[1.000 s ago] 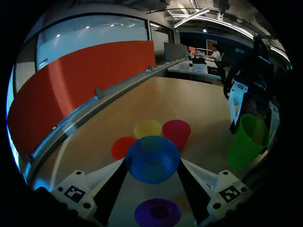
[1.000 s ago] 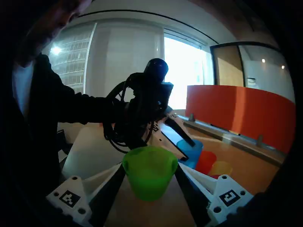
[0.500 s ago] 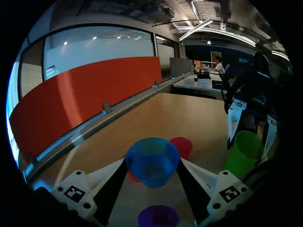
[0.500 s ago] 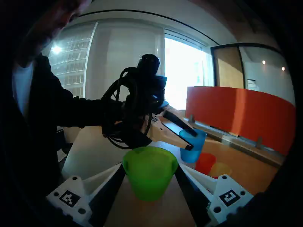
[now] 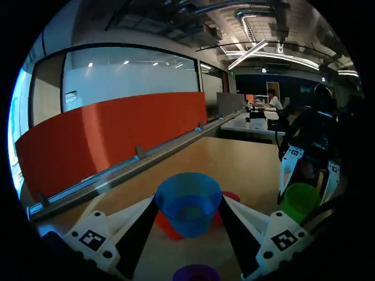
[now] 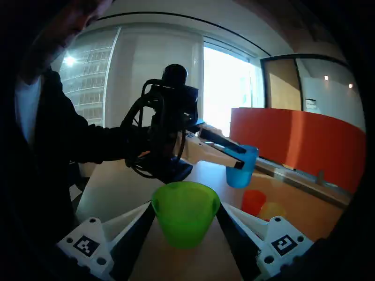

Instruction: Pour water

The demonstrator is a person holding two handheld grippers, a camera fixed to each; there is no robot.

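- The left gripper [image 5: 188, 205] clasps a translucent blue plastic cup [image 5: 188, 208] between its two white fingers, one pressing on each side of the cup wall.
- The blue cup stands upright, its long axis vertical and its round open mouth facing up. It tapers to a narrower base, and its smooth wall looks a deeper blue in the lower half.
- In the right gripper view, the left gripper [image 6: 240, 158] holds the blue cup [image 6: 241, 167] in the air, clear of the pale wooden table [image 6: 300, 213]. A dark-sleeved arm carries the gripper.
- The right gripper [image 6: 185, 214] grips a green plastic cup [image 6: 185, 220] in the same way, with a finger on either side. This cup is also upright with its mouth up, smooth and tapered.
- In the left gripper view, the right gripper [image 5: 307, 185] and the green cup [image 5: 300, 201] sit off to the right of the blue cup, apart from it.
- On the table below the blue cup stand a red plastic cup [image 6: 253, 201] and a yellow plastic cup [image 6: 273, 209], close together. A purple plastic cup [image 5: 197, 273] shows at the bottom edge of the left gripper view.
- A matte orange partition panel [image 5: 108, 126] runs along the table's far edge.
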